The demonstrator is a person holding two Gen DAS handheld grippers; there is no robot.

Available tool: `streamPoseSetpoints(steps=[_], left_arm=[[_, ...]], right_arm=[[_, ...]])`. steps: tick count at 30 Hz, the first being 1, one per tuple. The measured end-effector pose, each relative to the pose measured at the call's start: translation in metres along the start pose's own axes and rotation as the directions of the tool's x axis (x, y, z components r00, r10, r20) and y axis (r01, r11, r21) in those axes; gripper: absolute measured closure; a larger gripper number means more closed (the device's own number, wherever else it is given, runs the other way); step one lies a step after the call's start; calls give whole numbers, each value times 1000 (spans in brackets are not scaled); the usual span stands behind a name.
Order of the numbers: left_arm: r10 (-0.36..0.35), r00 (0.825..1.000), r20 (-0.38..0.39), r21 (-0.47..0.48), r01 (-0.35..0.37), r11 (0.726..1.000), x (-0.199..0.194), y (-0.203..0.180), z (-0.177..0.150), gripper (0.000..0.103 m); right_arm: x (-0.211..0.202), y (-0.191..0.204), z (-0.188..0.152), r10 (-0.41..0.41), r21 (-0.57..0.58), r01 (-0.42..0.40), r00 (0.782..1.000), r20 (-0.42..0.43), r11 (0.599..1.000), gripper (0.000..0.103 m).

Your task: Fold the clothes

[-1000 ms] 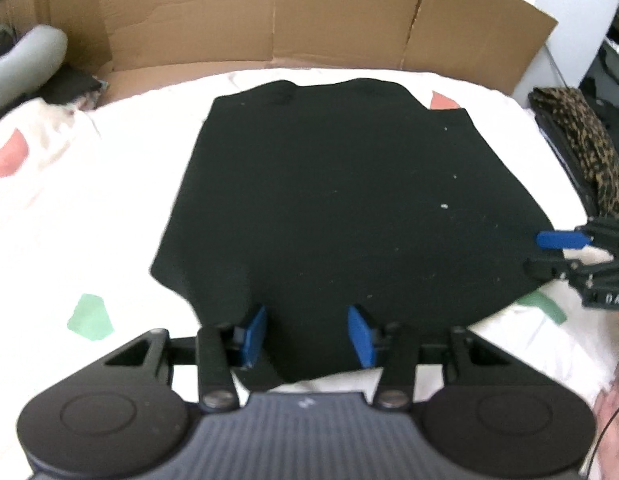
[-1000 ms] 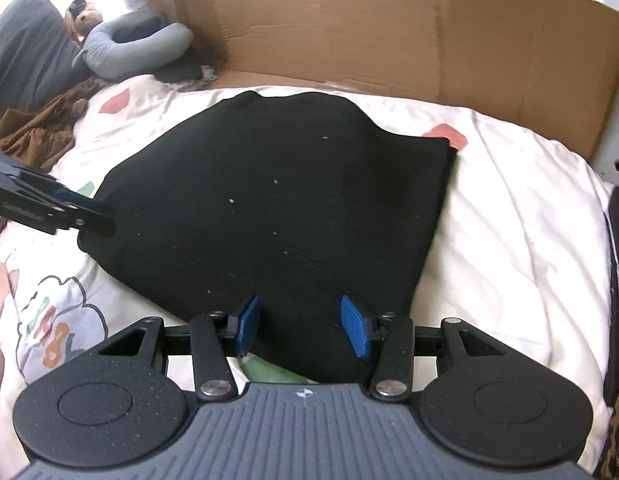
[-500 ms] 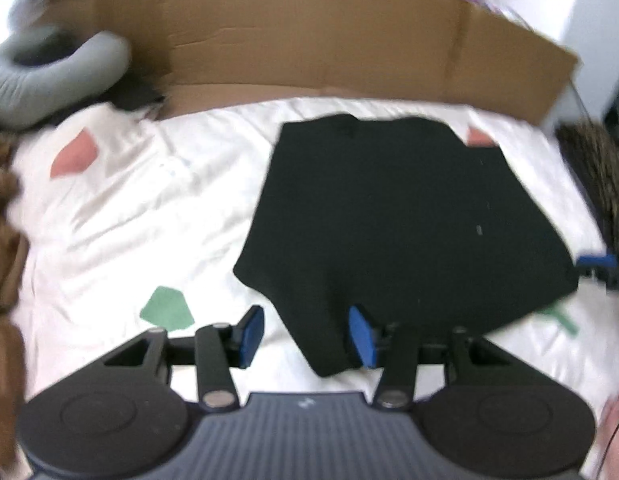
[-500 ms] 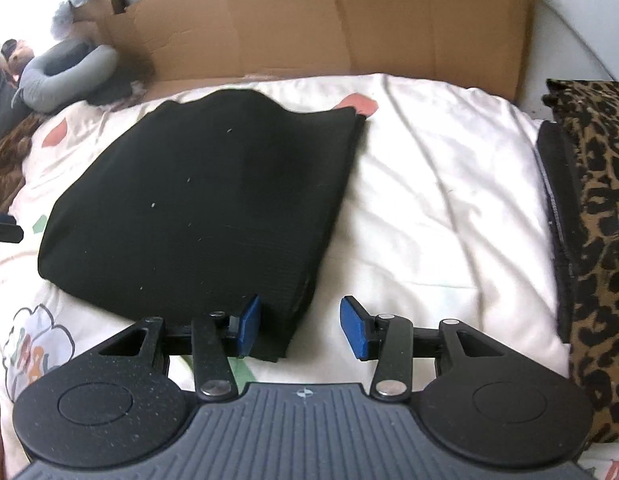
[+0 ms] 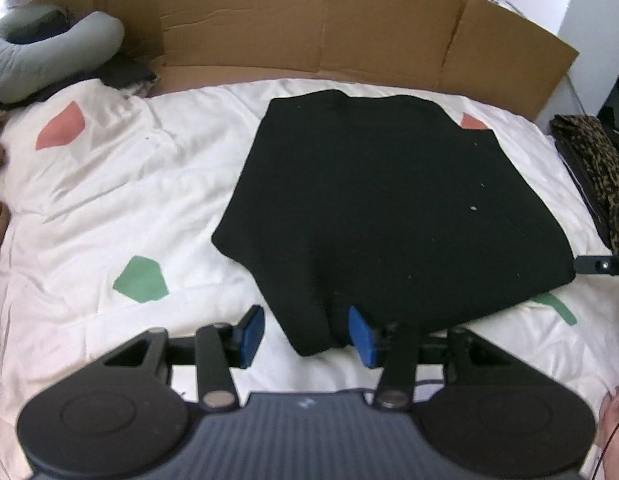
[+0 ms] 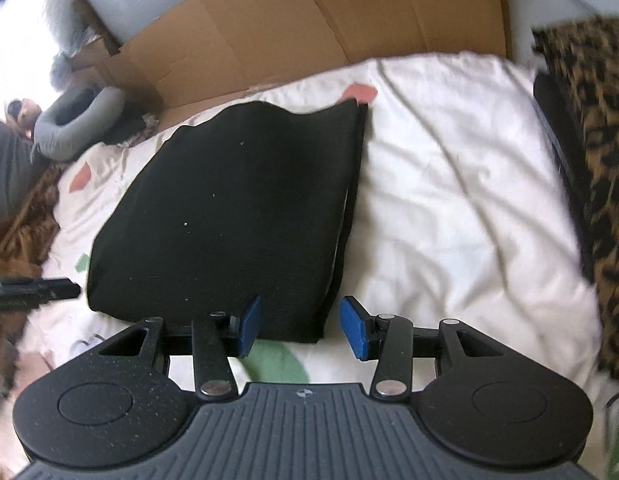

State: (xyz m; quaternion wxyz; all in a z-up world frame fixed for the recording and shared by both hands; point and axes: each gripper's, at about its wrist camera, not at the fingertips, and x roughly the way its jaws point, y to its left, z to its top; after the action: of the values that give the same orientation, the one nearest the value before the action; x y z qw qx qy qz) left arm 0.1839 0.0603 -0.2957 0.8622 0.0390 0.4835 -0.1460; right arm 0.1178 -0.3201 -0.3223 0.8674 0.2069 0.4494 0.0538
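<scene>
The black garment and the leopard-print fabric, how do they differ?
The black garment is plain; the leopard-print fabric is spotted tan and black. The black garment lies folded flat mid-bed; the leopard-print fabric sits at the bed's right edge. Both lie untouched by either open hand-held gripper.

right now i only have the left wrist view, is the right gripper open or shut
observer: open. The right gripper has its blue pads apart, with nothing clamped.
operator: is it anywhere near the cloth
observer: yes. The near right corner of the black garment shows between those pads, closer to the left one.
operator: how does the garment's right edge look
observer: doubled. A thin strip of the same black cloth peeks out from under the top layer along that edge.
</scene>
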Motion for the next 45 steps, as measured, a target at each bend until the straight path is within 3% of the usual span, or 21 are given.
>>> streamPoseSetpoints(steps=[7, 13, 24, 26, 29, 30, 31, 35, 40, 42, 45], left_arm=[[3, 1000, -22, 20, -3, 1000, 8, 3, -10, 57], [7, 999, -37, 44, -6, 999, 18, 5, -16, 64], [-19, 999, -41, 114, 24, 993, 33, -2, -22, 68], [-23, 999, -35, 123, 27, 992, 36, -3, -22, 71], [-29, 999, -17, 137, 31, 990, 36, -3, -21, 83], [-32, 999, -14, 137, 33, 990, 36, -3, -21, 88], [-36, 999, -11, 135, 37, 990, 36, -2, -21, 91], [-28, 1000, 3, 161, 27, 987, 30, 0, -18, 94], [-21, 1000, 18, 180, 17, 984, 17, 7, -16, 94], [25, 1000, -7, 185, -23, 982, 18, 9, -19, 102], [53, 998, -46, 137, -46, 990, 17, 21, -22, 102]], right_arm=[[6, -7, -8, 38, 100, -34, 998, -45, 994, 53], [17, -13, -18, 127, 213, -106, 988, -92, 971, 52], [45, -42, -32, 287, 540, -233, 958, -16, 809, 53], [47, -47, -33, 300, 577, -247, 954, 3, 779, 53], [49, -51, -32, 312, 591, -261, 950, 16, 764, 53], [50, -53, -32, 316, 595, -266, 949, 21, 758, 56], [50, -54, -31, 320, 600, -270, 947, 25, 753, 65], [53, -60, -30, 335, 617, -289, 941, 43, 732, 93], [40, -56, -18, 327, 563, -302, 943, 60, 769, 96], [36, -58, -13, 330, 556, -312, 941, 70, 771, 96], [38, -59, -12, 319, 548, -291, 947, 46, 784, 96]])
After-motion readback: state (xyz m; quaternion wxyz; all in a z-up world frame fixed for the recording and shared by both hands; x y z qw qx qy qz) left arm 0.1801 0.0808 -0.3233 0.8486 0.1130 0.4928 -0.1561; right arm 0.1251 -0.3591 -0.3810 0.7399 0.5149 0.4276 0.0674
